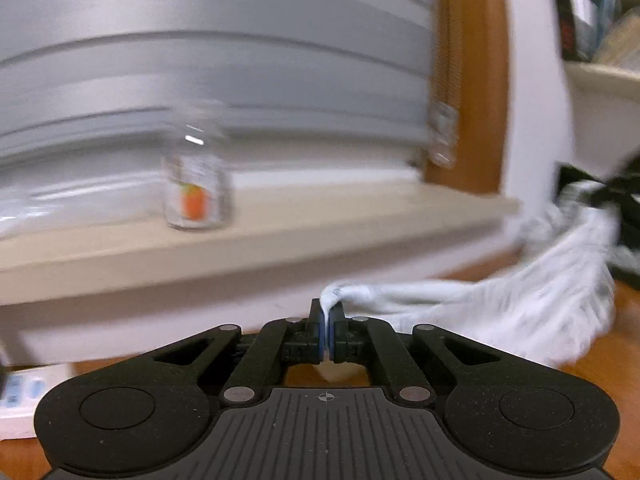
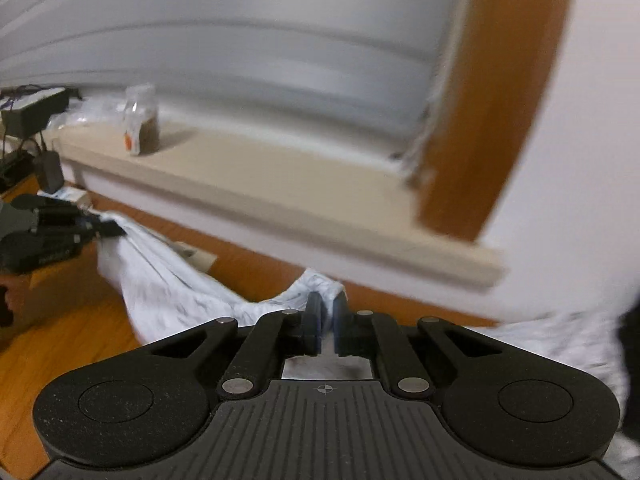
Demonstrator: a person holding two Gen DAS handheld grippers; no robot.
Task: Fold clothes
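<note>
The white garment (image 1: pixel 520 304) hangs stretched between the two grippers, above a wooden floor (image 2: pixel 60 340). In the left wrist view a bunched edge of it sits pinched right at the tips of the left gripper (image 1: pixel 327 322), and the rest of the cloth trails off to the right of the tips, sagging toward a dark item at the far right edge, too blurred to identify. The left jaws are pressed together on the fabric, with only the thin fold between the blue pads.

In the right wrist view the same garment (image 2: pixel 168 284) runs from the tips of the right gripper (image 2: pixel 327 320) off to the left and up to the left gripper (image 2: pixel 80 232), seen from the side at the far left with cloth at its tips. More white cloth spreads to the right of the right gripper. The right jaws stand nearly closed, clamping a fold of the cloth; a narrow strip of fabric shows between them.

Ahead of both grippers a beige windowsill (image 1: pixel 280 220) runs across, with grey blinds (image 1: pixel 200 60) above and an orange-brown window frame (image 1: pixel 476 80) at its right end. A small clear jar (image 1: pixel 198 188) stands on the sill, ahead-left of the tips; its label has an orange shape, but the text is too blurred to read. Both views are motion-blurred.
</note>
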